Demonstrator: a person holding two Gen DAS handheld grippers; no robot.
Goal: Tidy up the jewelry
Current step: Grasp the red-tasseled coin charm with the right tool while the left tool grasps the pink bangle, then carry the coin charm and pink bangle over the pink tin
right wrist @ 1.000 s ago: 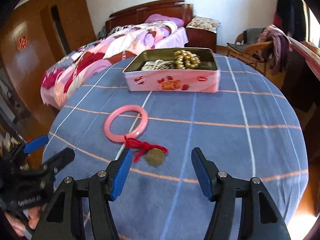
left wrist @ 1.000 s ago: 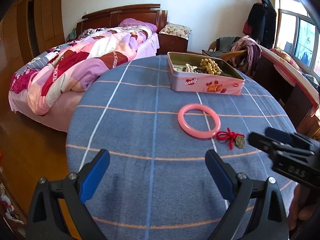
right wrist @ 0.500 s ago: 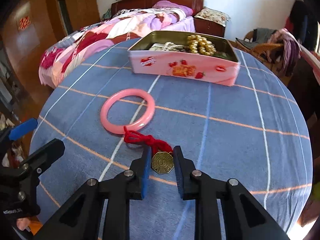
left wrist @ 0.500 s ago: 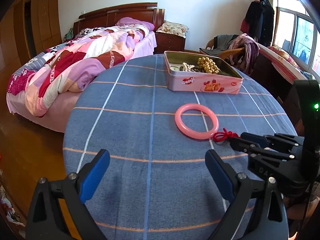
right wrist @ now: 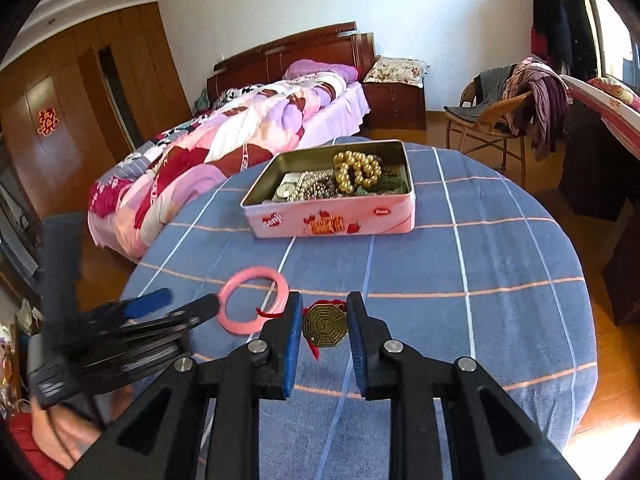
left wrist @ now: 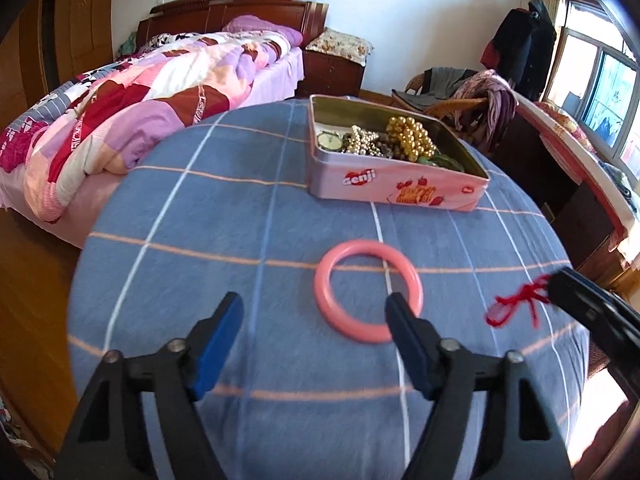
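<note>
My right jaws (right wrist: 323, 326) clamp the brass octagonal pendant (right wrist: 323, 327), lifted with its red cord (left wrist: 516, 308) trailing, ready for the pink tin (right wrist: 332, 222) near the table's far edge. My left jaws (left wrist: 314, 336), empty and just narrowing, approach the pink bangle (left wrist: 367, 291) lying mid-table; nothing blocks either path.

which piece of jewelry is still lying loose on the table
The pink bangle, flat on the blue cloth. The brass octagon pendant is clamped in the right gripper, and the gold beads sit inside the pink tin.
</note>
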